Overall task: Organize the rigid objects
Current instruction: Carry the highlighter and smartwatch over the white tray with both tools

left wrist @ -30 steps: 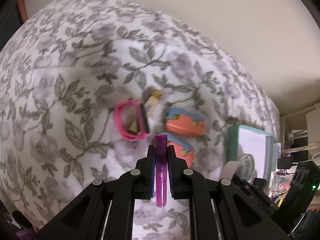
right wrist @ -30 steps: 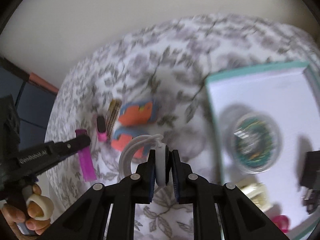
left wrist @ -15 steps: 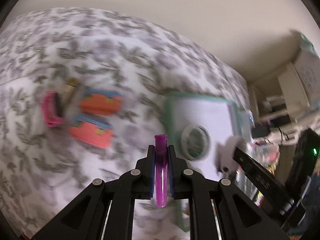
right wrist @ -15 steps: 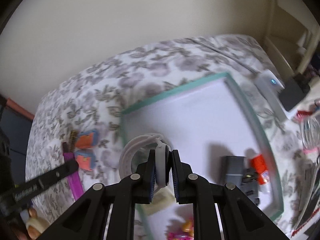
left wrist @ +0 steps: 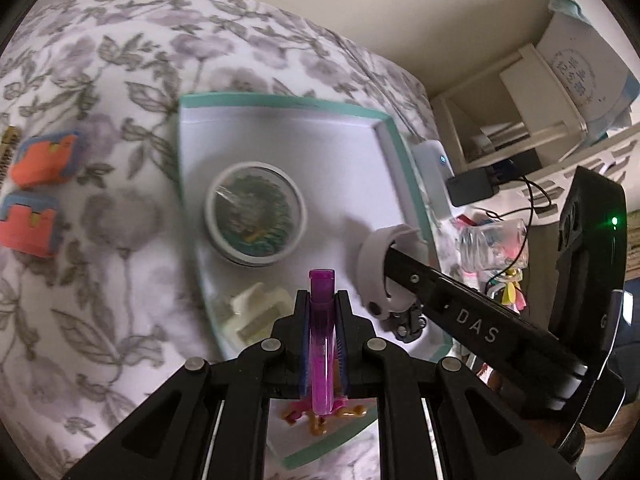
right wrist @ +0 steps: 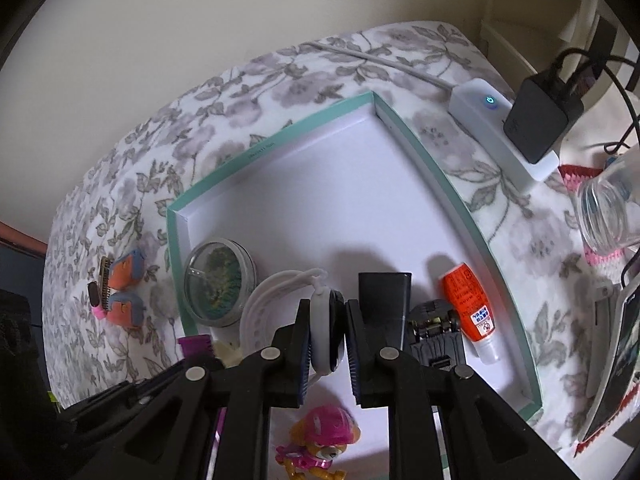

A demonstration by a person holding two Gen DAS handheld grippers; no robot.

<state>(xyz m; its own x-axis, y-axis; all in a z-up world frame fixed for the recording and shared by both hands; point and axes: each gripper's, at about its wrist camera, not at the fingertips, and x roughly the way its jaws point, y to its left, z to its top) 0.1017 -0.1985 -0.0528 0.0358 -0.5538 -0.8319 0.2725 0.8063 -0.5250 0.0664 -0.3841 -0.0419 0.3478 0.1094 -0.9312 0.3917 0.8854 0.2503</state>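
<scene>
Purple tube (left wrist: 320,322) sits clenched in the left gripper (left wrist: 322,300) above the teal-rimmed tray (left wrist: 400,148), near its 6 o'clock edge. Right gripper (right wrist: 327,320) clamps a white watch (right wrist: 326,332) over the tray centre, round tin (right wrist: 218,284) at 9 o'clock.

One tray (right wrist: 448,184); one round tin (right wrist: 218,284); two orange-and-blue blocks (left wrist: 40,158); one orange bottle (right wrist: 470,304); one toy pup (right wrist: 320,444); one white watch (right wrist: 326,336); one purple tube (left wrist: 321,336); possibly one pink band (right wrist: 97,307).
</scene>
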